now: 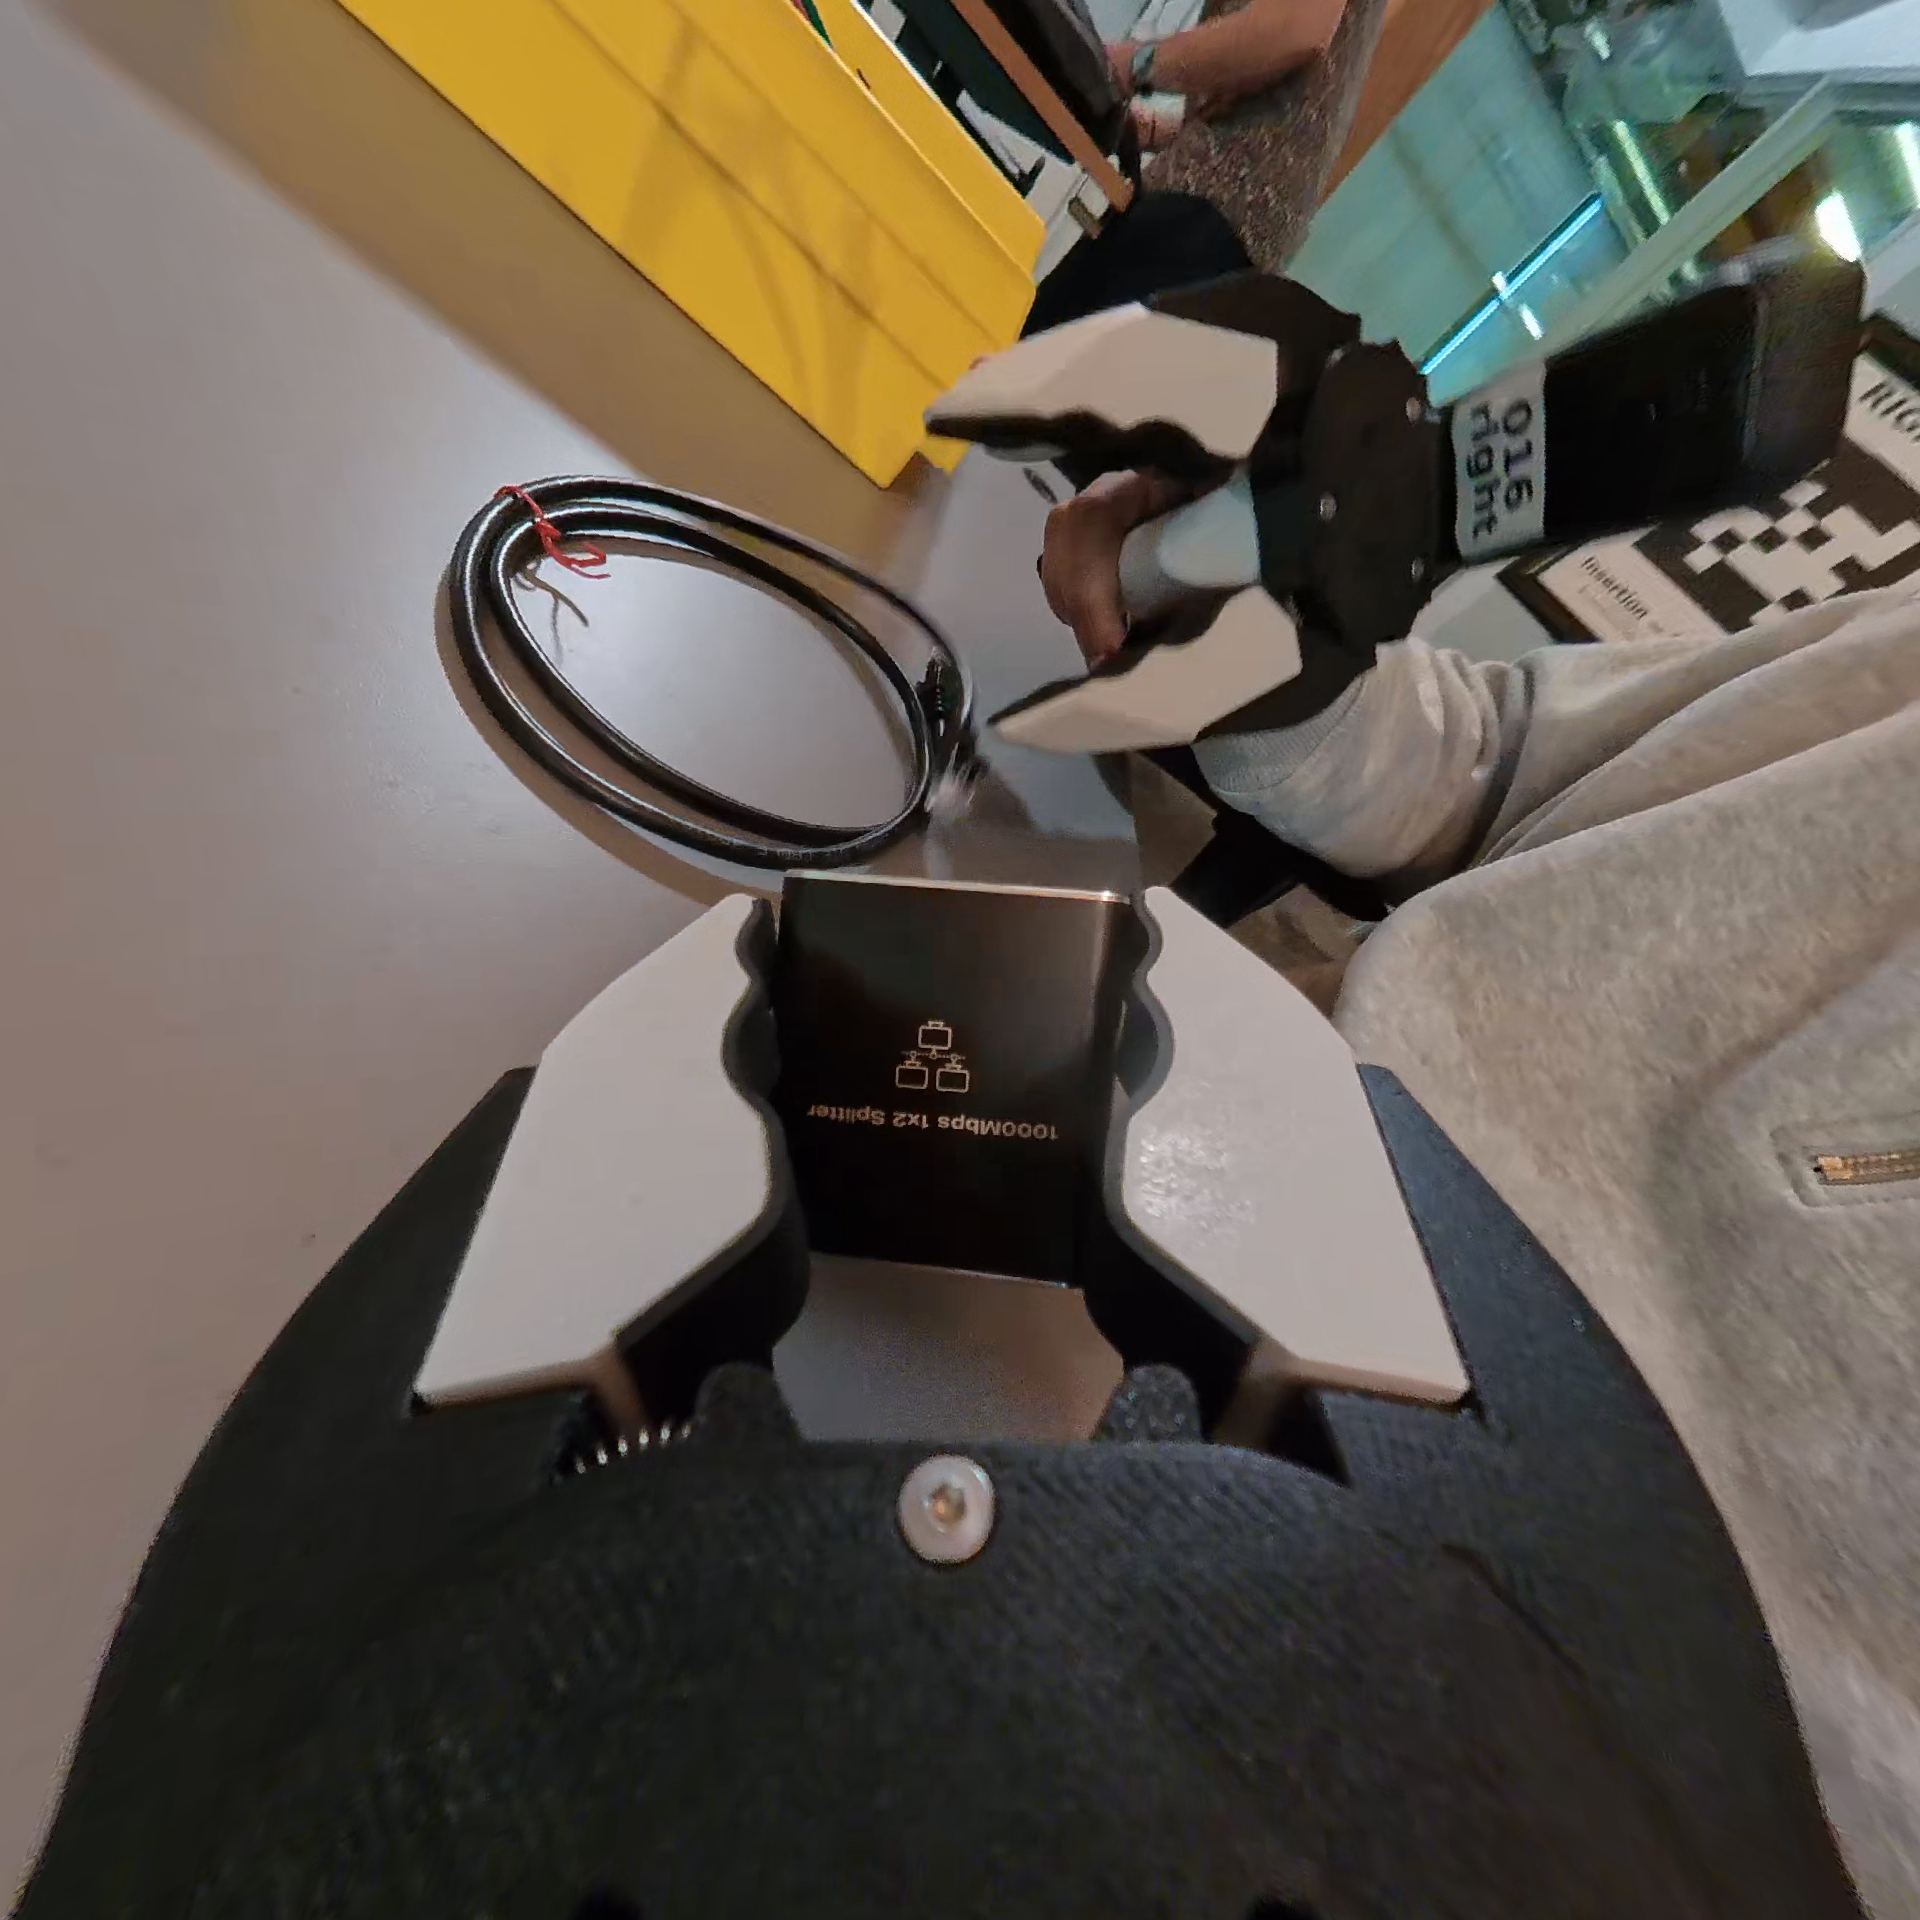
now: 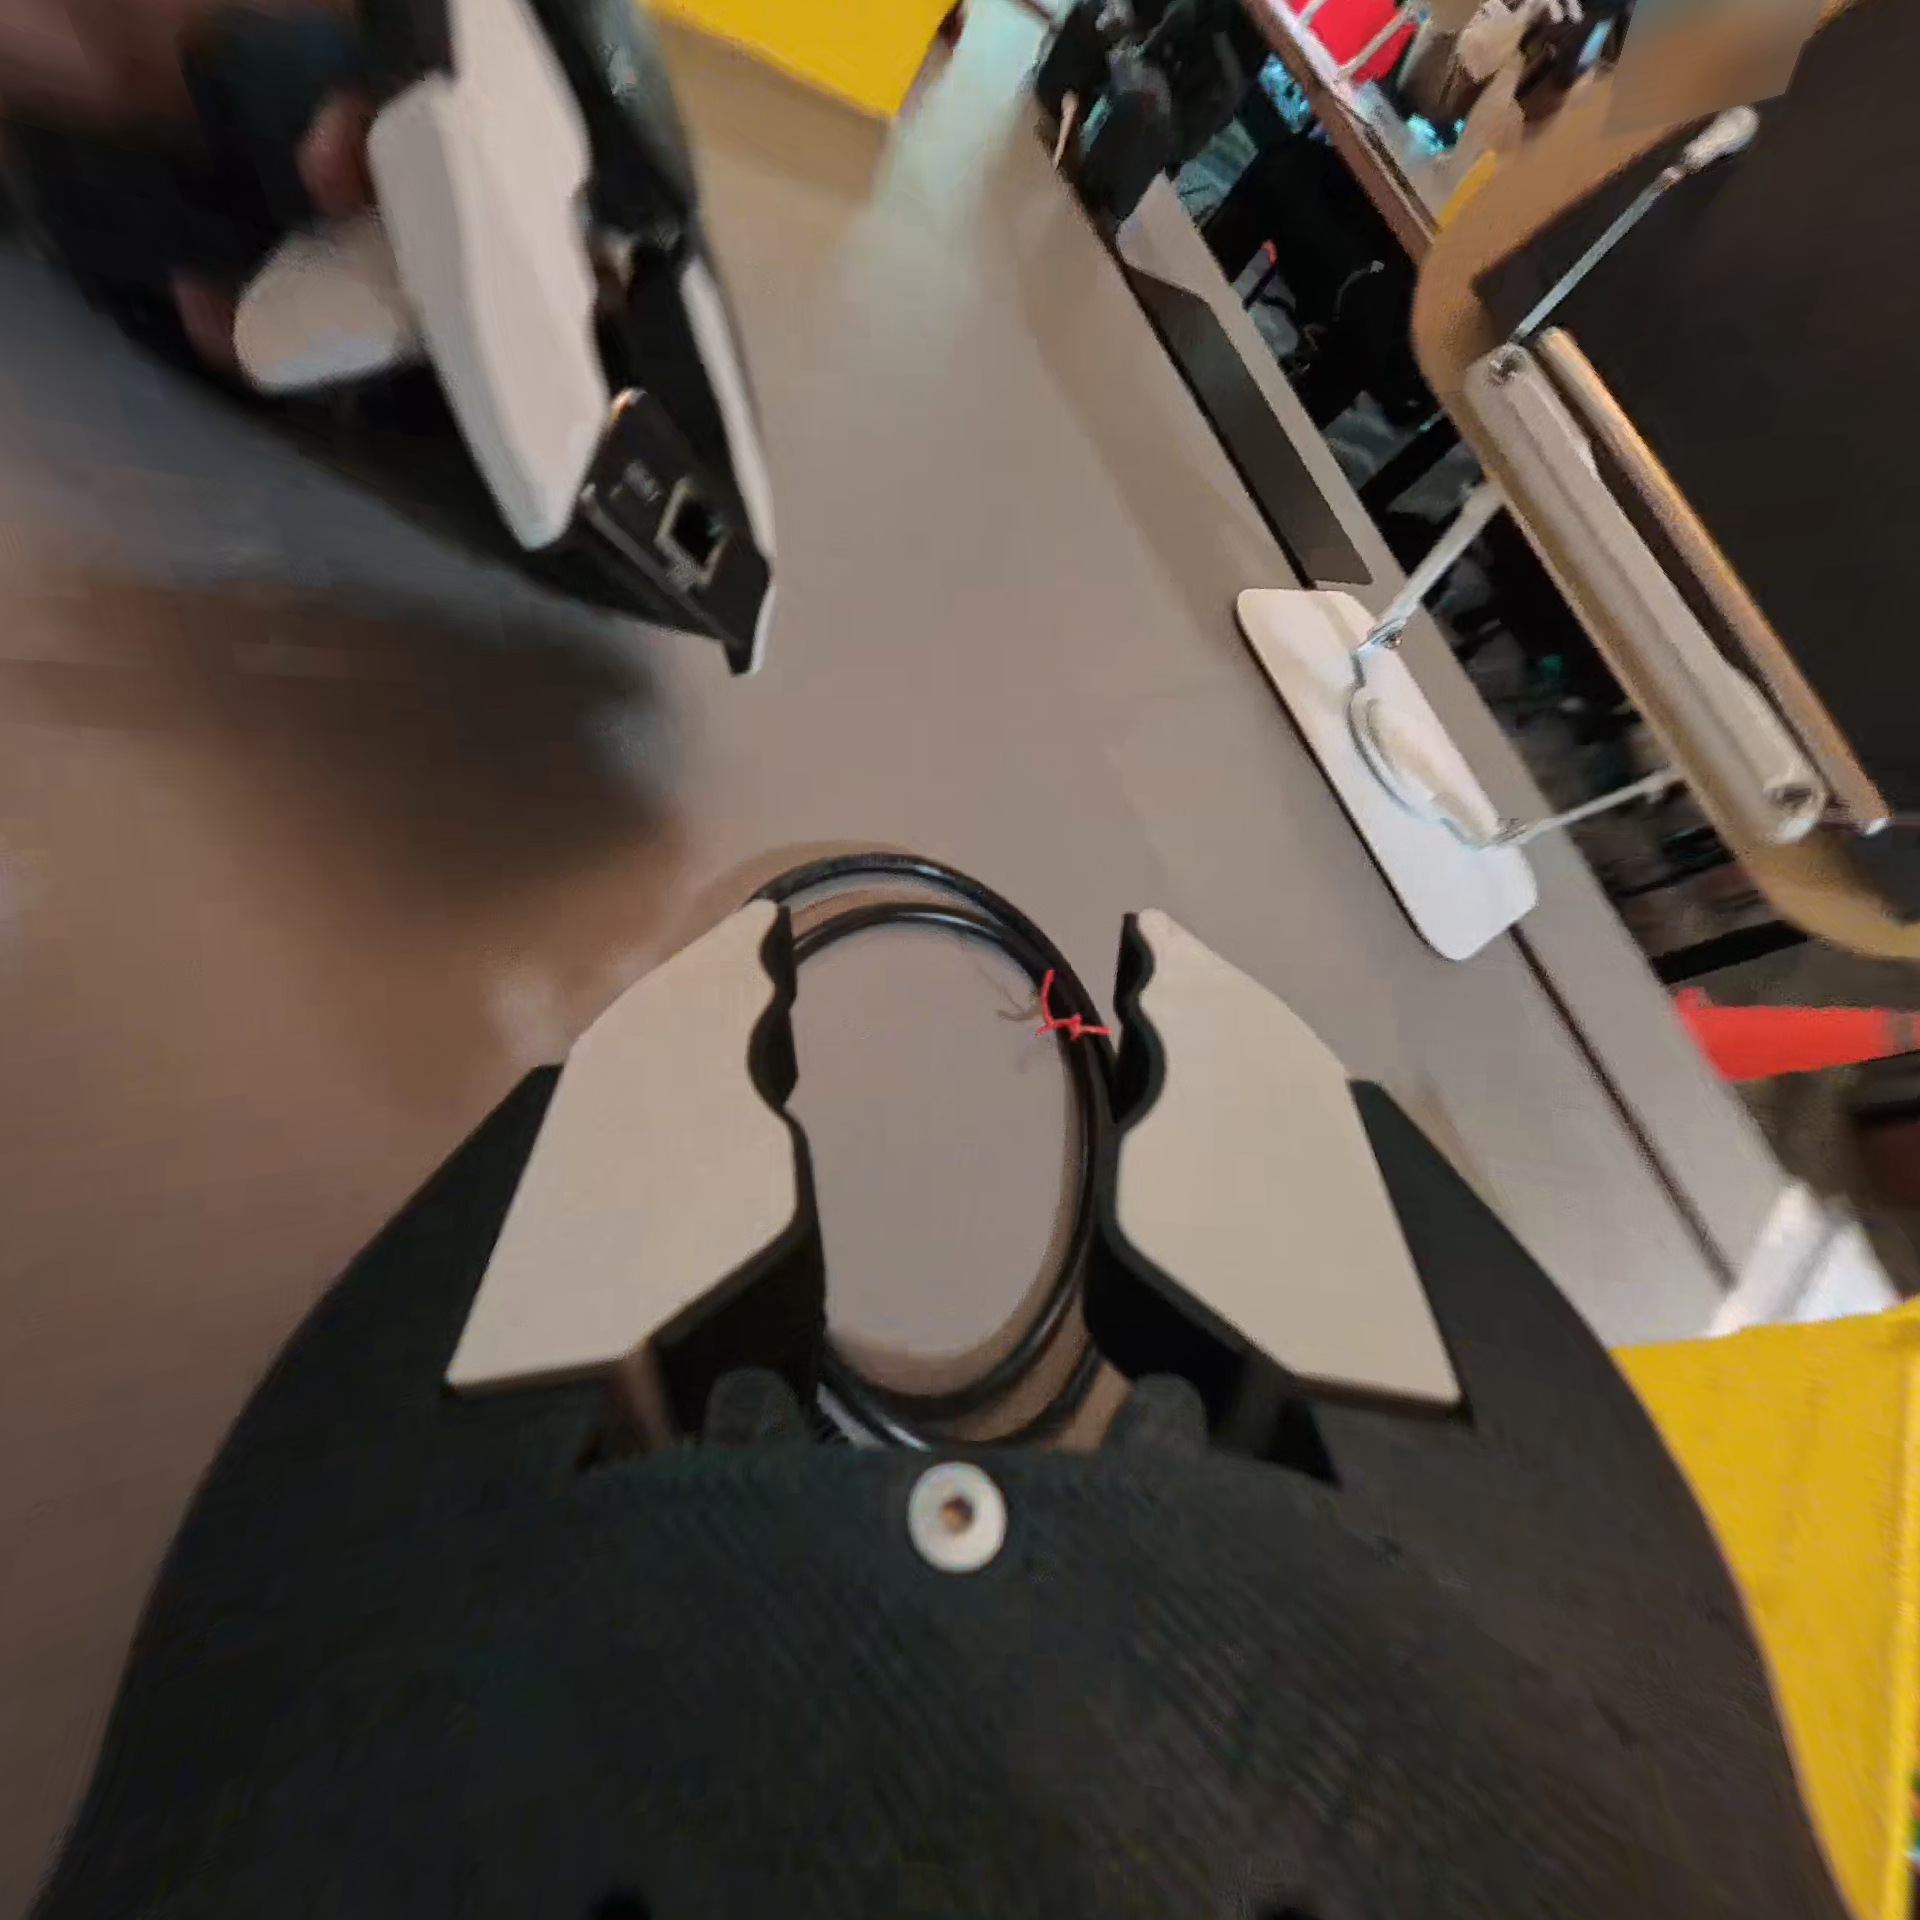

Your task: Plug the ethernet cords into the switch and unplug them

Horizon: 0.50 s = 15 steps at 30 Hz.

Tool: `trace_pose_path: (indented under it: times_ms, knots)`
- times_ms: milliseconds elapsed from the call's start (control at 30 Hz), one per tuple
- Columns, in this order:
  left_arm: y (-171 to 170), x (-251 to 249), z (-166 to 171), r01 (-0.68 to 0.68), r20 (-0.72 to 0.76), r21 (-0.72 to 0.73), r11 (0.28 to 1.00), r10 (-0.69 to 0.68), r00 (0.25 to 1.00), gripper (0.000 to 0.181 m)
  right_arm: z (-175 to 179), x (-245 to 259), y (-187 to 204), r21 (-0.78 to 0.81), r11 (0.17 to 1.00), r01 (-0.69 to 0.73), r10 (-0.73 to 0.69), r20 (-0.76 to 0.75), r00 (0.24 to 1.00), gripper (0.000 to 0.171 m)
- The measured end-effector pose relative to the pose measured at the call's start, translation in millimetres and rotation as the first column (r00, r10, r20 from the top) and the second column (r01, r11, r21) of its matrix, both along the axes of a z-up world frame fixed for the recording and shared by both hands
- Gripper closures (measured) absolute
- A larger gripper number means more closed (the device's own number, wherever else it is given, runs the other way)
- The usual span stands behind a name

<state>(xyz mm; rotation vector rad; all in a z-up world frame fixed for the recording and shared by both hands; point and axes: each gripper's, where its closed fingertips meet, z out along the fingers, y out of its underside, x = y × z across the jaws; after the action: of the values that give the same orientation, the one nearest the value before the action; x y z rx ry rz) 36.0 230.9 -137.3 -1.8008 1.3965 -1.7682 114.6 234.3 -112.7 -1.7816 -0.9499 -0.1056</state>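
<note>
While the left gripper (image 1: 951, 925) clamps the black switch (image 1: 951, 1081) between its fingers, raised off the grey table (image 1: 208, 623), the right gripper (image 2: 951, 935) hovers tilted above the coiled black ethernet cord (image 1: 665, 675), jaws wide apart and holding nothing. The cord lies flat on the table, tied with a red twist tie (image 1: 551, 535). A yellow box (image 1: 727, 208) stands beyond it, a grey sleeve (image 1: 1403, 748) beside.

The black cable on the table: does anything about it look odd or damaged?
The coiled black cable lies flat, bound by a red twist tie. Beside the tie, thin bare strands stick out, perhaps a cut end. Otherwise nothing stands out; its plug lies free, unconnected.
</note>
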Motion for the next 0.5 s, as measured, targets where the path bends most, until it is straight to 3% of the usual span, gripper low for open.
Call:
trace_pose_path:
  times_ms: [133,267,400,500]
  knots:
    - [4.3,-1.0,3.1,-0.007,0.023,-0.076,0.997,0.009,1.000,0.117,15.6,32.2,0.6,-0.072,0.996,0.045,-0.058,-0.187,0.981,0.122]
    - [7.7,-1.7,5.0,-0.012,0.036,-0.122,0.992,0.016,0.999,0.118,-5.9,62.3,-2.3,-0.171,0.979,0.112,-0.128,-0.087,0.988,0.132]
    - [8.5,-1.8,5.2,-0.009,0.038,-0.143,0.990,0.015,0.999,0.118,-32.3,29.3,-37.1,-0.410,0.900,-0.150,0.083,-0.176,0.981,0.135]
    - [7.8,-1.6,5.0,-0.002,0.037,-0.150,0.989,0.008,0.999,0.118,-45.6,21.9,-45.1,-0.461,0.868,-0.183,0.129,-0.148,0.981,0.133]
